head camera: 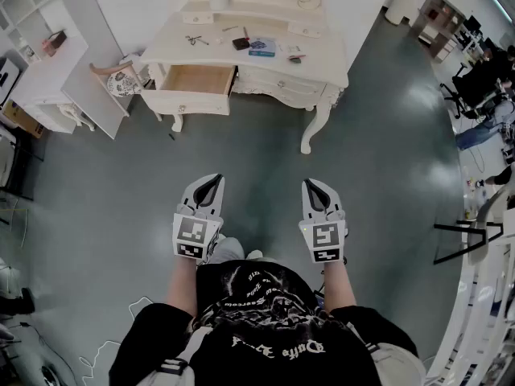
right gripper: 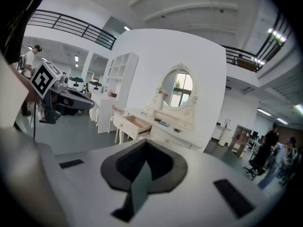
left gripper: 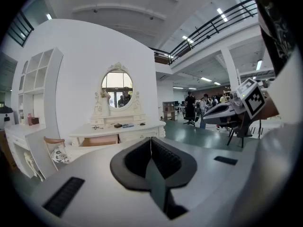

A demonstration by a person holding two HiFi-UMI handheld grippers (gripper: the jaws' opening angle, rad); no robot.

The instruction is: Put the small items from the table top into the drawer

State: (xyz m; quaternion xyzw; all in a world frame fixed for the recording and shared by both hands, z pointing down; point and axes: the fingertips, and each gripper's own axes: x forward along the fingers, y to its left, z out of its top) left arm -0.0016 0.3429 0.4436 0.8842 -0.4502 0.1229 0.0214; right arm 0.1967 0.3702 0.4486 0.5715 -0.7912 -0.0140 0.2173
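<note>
Right gripper view, right hand-held gripper (right gripper: 144, 144) closed, empty

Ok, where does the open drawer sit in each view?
Head view: open drawer upper centre-left, under the table top's left end.
Left gripper view: left of centre, under the table top.
Right gripper view: left of centre, pulled out leftward.
Shared landmark: white dressing table.
</note>
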